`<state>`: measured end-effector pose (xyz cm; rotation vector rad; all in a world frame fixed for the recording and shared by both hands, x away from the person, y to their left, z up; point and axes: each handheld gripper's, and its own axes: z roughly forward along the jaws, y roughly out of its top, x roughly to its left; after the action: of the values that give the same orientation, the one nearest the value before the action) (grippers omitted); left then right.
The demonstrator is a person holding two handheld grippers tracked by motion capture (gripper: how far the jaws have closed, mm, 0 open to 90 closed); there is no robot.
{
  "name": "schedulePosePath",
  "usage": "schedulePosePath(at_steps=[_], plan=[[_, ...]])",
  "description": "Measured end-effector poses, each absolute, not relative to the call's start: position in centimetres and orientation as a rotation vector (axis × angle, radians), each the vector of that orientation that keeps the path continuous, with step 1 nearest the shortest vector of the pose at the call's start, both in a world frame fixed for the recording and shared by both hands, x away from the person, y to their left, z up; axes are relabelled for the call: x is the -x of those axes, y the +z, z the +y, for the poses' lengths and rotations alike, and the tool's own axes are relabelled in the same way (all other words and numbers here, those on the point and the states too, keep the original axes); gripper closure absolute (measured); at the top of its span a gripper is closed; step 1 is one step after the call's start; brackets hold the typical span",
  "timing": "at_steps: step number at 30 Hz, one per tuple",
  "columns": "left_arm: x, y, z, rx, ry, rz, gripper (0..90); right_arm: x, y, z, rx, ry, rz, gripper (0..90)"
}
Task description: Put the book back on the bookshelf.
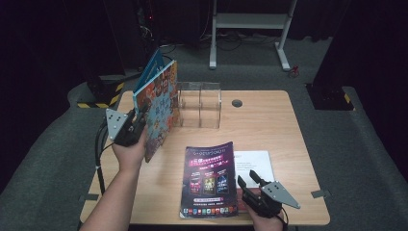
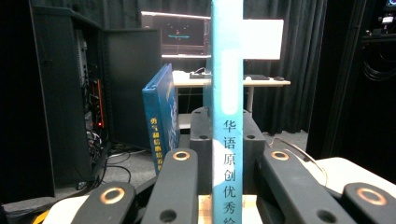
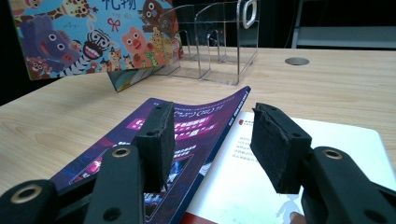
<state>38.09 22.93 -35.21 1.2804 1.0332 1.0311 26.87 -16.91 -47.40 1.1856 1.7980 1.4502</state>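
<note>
At the left of the table (image 1: pixel 269 126), the left gripper (image 1: pixel 137 126) was clamped on the spine of a picture book (image 1: pixel 159 108), holding it upright and slightly tilted, just to the left of the clear rack (image 1: pixel 199 103). In the left gripper view the teal spine (image 2: pixel 227 116) ran straight up between the jaws, pinched tight. A blue book (image 1: pixel 150 70) leaned behind it, at the rack's left end; whether it sat in a slot could not be told. The rack's compartments looked empty, so the held book seemed not yet filed: it had to be slid into a slot and let go.

Further right, a purple magazine (image 1: pixel 210 179) lay flat near the front edge, its right side overlapping a white sheet (image 1: pixel 254 163). Both appeared to be waiting their turn.

At the right, the right gripper (image 1: pixel 251 180) hovered low over the seam between magazine and sheet, its jaws apart with nothing between them; the pads (image 3: pixel 279 144) touched neither. Judging by this, the sorting was in its early part, with one book in hand and two flat items left.
</note>
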Motion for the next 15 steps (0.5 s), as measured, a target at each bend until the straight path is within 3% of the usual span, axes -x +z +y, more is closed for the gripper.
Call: schedulePosePath(at_steps=[15], plan=[[-40.1, -35.2, 22.1, -1.258, 1.048, 1.048, 81.2, -26.9, -47.4, -17.1, -1.185, 1.457, 1.796, 49.9]])
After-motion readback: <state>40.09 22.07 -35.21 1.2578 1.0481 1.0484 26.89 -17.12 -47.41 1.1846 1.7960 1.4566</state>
